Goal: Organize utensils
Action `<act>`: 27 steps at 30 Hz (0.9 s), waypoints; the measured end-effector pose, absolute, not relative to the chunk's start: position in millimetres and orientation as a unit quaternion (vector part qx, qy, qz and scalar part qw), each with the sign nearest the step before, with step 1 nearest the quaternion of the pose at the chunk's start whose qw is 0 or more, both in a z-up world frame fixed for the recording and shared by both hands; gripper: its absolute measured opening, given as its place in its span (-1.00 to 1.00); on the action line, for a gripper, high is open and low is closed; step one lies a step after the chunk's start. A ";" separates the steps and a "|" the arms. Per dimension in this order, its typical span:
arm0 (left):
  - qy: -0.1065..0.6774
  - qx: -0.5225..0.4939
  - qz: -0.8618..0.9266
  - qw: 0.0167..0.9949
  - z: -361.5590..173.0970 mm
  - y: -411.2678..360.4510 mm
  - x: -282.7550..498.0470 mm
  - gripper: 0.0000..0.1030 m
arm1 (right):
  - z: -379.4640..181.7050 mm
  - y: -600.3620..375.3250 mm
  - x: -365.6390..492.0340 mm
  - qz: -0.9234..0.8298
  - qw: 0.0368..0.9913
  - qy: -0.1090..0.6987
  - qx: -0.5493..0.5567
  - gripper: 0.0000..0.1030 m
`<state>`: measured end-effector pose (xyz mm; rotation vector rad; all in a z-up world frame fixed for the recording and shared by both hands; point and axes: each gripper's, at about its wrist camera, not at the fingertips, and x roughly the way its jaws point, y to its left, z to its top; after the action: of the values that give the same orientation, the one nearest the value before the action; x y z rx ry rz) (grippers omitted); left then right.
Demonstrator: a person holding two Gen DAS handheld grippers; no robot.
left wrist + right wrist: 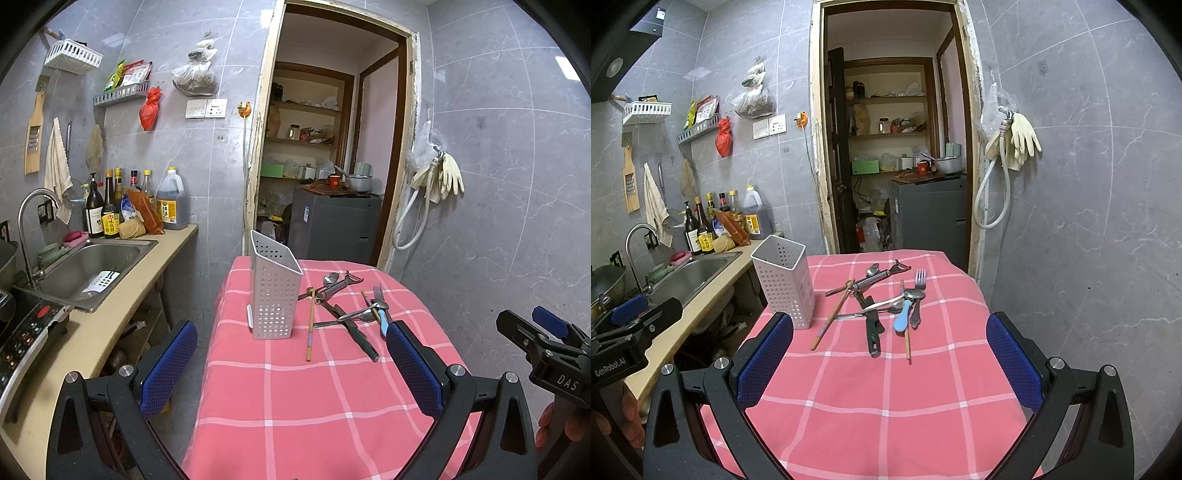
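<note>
Left tool (291,363) spread wide, nothing btwn its blue pads, hovering over near part of worktop (295,406) w/ pink checked cloth. Right tool (890,356) likewise spread, empty, also above near edge.

Further on, mid-worktop: utensil pile (886,306), a loose tangle w/ dark-handled knife (871,332), blue-handled spoon (902,315), fork (919,280), peeler (882,275), spoons. One chopstick (831,317) lies on pile's left side, another (907,332) on its right.

Left of pile, upright: white perforated holder (785,284), just beside the chopstick.

Beyond, left: sink (92,266), bottles (110,206). Far back: open doorway (890,147).
</note>
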<state>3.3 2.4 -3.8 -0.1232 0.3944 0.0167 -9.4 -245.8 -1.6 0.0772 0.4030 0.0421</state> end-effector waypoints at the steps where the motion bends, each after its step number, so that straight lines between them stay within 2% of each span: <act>1: 0.196 -0.061 0.008 0.979 -3.6 2.4 3.1 1.00 | -1.7 -246.4 -9.8 0.020 0.979 0.201 0.038 0.98; 18: 0.196 -0.059 0.013 0.979 -19.4 -1.1 5.8 1.00 | -7.8 -243.0 -8.0 0.022 0.978 0.204 0.040 0.98; 27: 0.195 -0.051 0.000 0.979 -10.0 -9.3 34.6 1.00 | -21.0 -241.4 18.6 0.027 0.977 0.209 0.026 0.98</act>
<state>34.6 -9.3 -10.0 -0.1034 0.3925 0.0003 18.6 -241.4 -21.0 0.0526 0.4211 0.0542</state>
